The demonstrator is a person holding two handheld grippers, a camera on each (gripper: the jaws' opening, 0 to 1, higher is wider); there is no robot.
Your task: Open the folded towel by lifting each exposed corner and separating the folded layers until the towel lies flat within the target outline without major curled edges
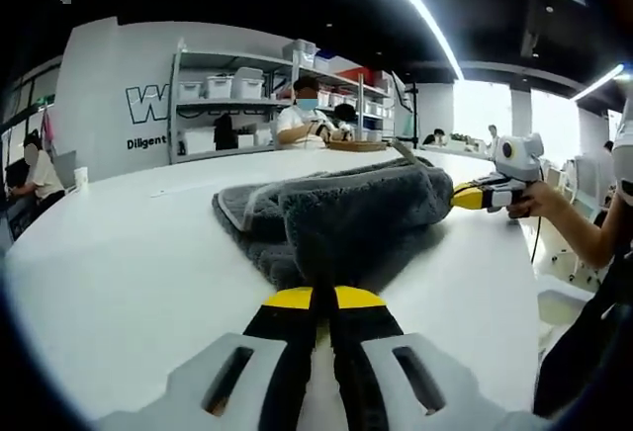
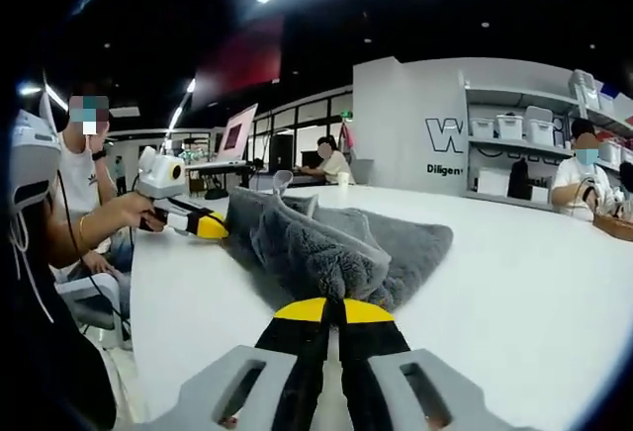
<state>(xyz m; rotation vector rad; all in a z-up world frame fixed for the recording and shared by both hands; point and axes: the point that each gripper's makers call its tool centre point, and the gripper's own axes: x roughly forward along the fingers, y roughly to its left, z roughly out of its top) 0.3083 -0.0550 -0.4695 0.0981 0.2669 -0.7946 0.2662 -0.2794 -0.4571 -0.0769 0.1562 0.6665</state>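
Step in hand: unfolding, mid-way by my reading. One grey towel [image 1: 341, 218] lies bunched on the white surface [image 1: 119, 273], layers partly raised and folded over; no target outline can be made out in either view.

Left claw [image 1: 321, 298]: jaws pressed together, yellow tips meeting at the towel's near edge. It appears to pinch a fold of the towel, though the actual bite is hidden by pile. In the right gripper view this claw [image 2: 220, 228] enters at 9 o'clock, tip touching the towel's far edge.

Right claw [image 2: 333, 310]: jaws likewise closed, tips buried at a raised hump of towel [image 2: 336, 248] at 6 o'clock; seemingly holding a layer. In the left gripper view the same claw [image 1: 465, 196] comes in at 3 o'clock, tip against the towel's end.

Next move, as I judge: draw the two held edges apart and outward so the upper layer peels off, keeping tension low to avoid dragging the whole towel.

Count: towel 1; claws 2; surface 1. Background: shelving [image 1: 223, 100] with bins, several seated people.
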